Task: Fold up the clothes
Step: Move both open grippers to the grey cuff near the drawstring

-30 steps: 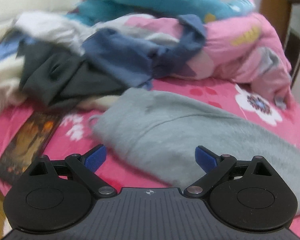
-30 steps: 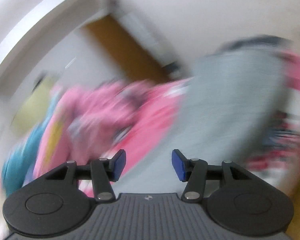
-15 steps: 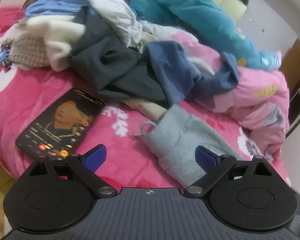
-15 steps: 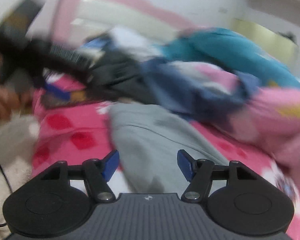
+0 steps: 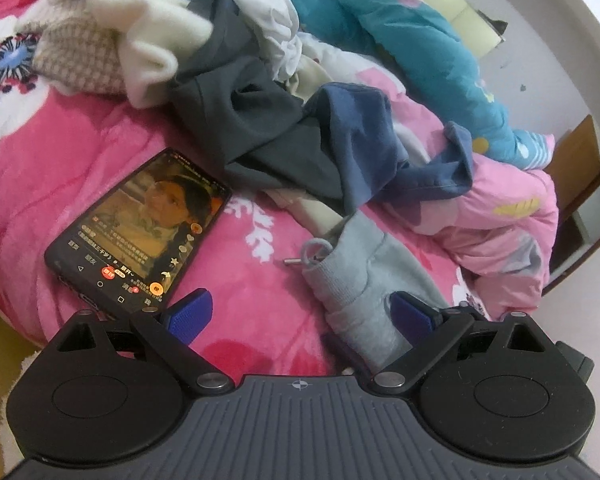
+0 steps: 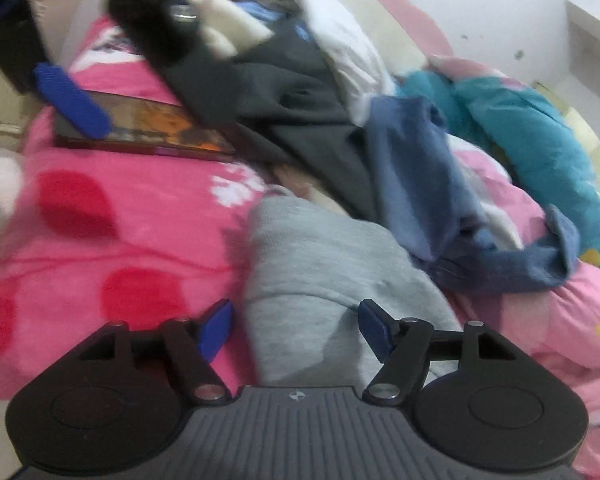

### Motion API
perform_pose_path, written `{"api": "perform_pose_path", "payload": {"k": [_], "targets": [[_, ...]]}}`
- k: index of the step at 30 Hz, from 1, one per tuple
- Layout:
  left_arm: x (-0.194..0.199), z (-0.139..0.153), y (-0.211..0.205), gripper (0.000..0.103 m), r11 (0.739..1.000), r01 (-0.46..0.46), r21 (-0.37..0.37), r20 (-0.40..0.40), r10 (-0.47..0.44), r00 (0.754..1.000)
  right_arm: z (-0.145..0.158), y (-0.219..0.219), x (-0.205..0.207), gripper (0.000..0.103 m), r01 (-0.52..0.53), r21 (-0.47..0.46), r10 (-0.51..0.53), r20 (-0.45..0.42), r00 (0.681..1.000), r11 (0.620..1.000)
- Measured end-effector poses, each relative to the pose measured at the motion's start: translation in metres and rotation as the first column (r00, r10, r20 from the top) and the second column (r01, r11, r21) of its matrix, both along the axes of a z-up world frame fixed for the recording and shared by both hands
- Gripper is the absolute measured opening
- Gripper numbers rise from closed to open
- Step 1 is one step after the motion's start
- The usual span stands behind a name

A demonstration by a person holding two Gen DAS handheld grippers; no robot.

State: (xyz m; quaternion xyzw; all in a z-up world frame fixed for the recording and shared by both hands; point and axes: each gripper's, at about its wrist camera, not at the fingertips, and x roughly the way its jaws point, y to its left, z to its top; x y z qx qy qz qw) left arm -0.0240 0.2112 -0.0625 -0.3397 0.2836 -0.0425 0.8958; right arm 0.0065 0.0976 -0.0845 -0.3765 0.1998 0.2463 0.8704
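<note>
A grey knit garment (image 5: 356,280) lies on the pink flowered bedspread (image 5: 80,160); it also shows in the right wrist view (image 6: 320,272). My left gripper (image 5: 300,314) is open, hovering over the garment's near end, with its right pad by the grey cloth. My right gripper (image 6: 296,330) is open, its jaws on either side of the grey garment, just above it. The left gripper shows blurred at the top left of the right wrist view (image 6: 72,100). A heap of unfolded clothes (image 5: 260,112) lies behind: dark grey, navy blue, white and cream pieces.
A phone (image 5: 140,232) with a lit screen lies on the bedspread left of the grey garment. A pink and teal quilt (image 5: 480,152) is bunched at the right. A wooden cabinet (image 5: 580,184) stands beyond the bed's right edge. The bed's near edge is at the lower left.
Both grippers have swung round to face the grey garment's near end. The left gripper has pulled back a little. The right view has settled from a fast sweep onto the garment.
</note>
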Motion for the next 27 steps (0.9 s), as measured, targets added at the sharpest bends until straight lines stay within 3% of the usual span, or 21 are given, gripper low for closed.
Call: {"api": "perform_pose_path", "payload": {"k": [4, 7, 9, 11, 14, 18, 23, 27], "targets": [[0.005, -0.006, 0.001, 0.099, 0.998, 0.036, -0.053, -0.001, -0.036, 0.999, 0.001, -0.008, 0.004, 0.053, 0.045, 0.048, -0.043, -0.04, 0.998, 0.998], [0.009, -0.011, 0.0, 0.1, 0.986, 0.079, -0.146, 0.006, -0.079, 0.997, 0.003, -0.011, 0.003, 0.036, 0.068, 0.076, -0.067, -0.021, 0.998, 0.995], [0.011, -0.011, -0.005, 0.101, 0.978, 0.111, -0.176, 0.031, -0.107, 0.994, 0.011, -0.021, 0.005, 0.025, 0.11, 0.149, -0.106, -0.03, 0.994, 0.983], [0.013, -0.009, -0.012, 0.102, 0.975, 0.134, -0.178, 0.057, -0.125, 0.99, 0.022, -0.037, 0.009, 0.021, 0.165, 0.244, -0.155, -0.061, 0.986, 0.956], [0.022, -0.006, -0.021, 0.103, 0.969, 0.155, -0.19, 0.073, -0.143, 0.987, 0.034, -0.062, 0.018, 0.02, 0.238, 0.375, -0.2, -0.139, 0.97, 0.896], [0.046, -0.01, -0.026, 0.103, 0.94, 0.197, -0.278, 0.093, -0.178, 0.98, 0.038, -0.083, 0.026, 0.019, 0.286, 0.465, -0.203, -0.22, 0.954, 0.838], [0.082, -0.027, -0.027, 0.103, 0.845, 0.237, -0.479, 0.095, -0.219, 0.971, 0.035, -0.085, 0.025, 0.019, 0.292, 0.479, -0.205, -0.226, 0.952, 0.828], [0.098, -0.026, -0.038, 0.103, 0.847, 0.257, -0.466, 0.097, -0.24, 0.966, 0.033, -0.084, 0.025, 0.02, 0.289, 0.481, -0.2, -0.227, 0.953, 0.828]]}}
